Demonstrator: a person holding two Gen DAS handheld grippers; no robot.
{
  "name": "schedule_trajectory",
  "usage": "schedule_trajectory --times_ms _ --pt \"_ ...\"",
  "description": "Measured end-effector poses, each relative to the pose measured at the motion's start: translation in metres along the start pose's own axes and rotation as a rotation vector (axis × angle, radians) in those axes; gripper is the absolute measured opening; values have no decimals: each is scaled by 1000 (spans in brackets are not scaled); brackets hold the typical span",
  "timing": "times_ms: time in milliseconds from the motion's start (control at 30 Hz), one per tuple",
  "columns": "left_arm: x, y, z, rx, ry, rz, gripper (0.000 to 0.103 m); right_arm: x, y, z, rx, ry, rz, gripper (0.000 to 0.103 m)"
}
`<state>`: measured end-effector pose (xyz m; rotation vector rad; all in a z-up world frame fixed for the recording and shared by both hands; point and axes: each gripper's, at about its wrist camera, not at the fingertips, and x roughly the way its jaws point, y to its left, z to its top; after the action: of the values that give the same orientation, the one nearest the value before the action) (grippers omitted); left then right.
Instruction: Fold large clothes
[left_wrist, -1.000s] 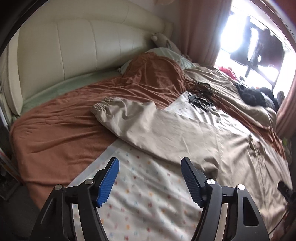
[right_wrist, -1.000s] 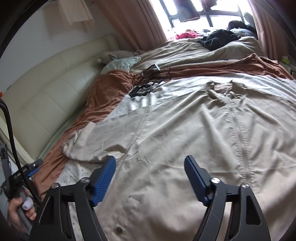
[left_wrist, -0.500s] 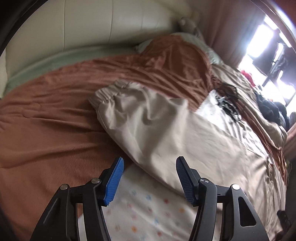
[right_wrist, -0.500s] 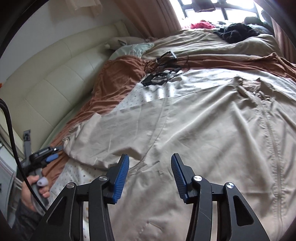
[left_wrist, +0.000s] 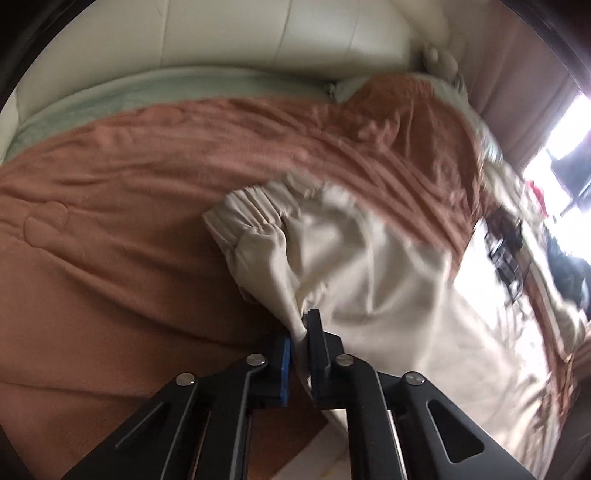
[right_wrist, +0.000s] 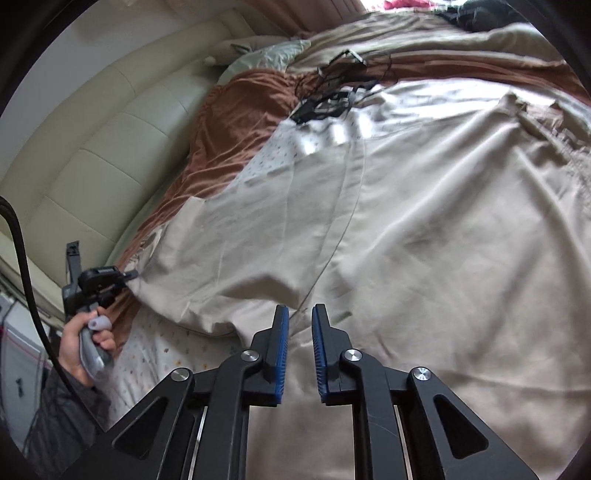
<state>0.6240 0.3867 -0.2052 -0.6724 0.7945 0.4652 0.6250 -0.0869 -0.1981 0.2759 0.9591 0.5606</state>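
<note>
The beige jacket (right_wrist: 406, 221) lay spread on the bed (left_wrist: 110, 258), unfolded. Left hand-held gripper (left_wrist: 299, 332) had clamped its sleeve at 9 o'clock; right hand-held gripper (right_wrist: 300, 325), closing, stayed slightly apart.

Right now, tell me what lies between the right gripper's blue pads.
In the right wrist view, a fold of the beige jacket, near its side seam, lies between the right gripper pads, whose jaws have just been closing.

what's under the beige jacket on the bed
Under the beige jacket: a white dotted sheet and a rust-brown blanket at its edges. Beneath its middle is covered.
</note>
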Motion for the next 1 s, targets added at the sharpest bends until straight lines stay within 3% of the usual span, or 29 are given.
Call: schedule_trajectory --times_ms 133,367,633,767,1000 --pt "-44 -29 9 109 -93 -25 5 11 1 -1 24 27 66 12" --pt "-131 -100 18 254 -202 -132 4 54 6 -16 81 119 139 12" --pt "-204 -192 -1 363 -232 -274 4 66 0 -21 76 178 207 12" --pt "-240 -233 -19 455 -299 -270 4 31 -16 -20 132 128 188 12" --pt "-262 -300 -49 519 -265 -364 4 -57 -61 -15 192 0 120 13"
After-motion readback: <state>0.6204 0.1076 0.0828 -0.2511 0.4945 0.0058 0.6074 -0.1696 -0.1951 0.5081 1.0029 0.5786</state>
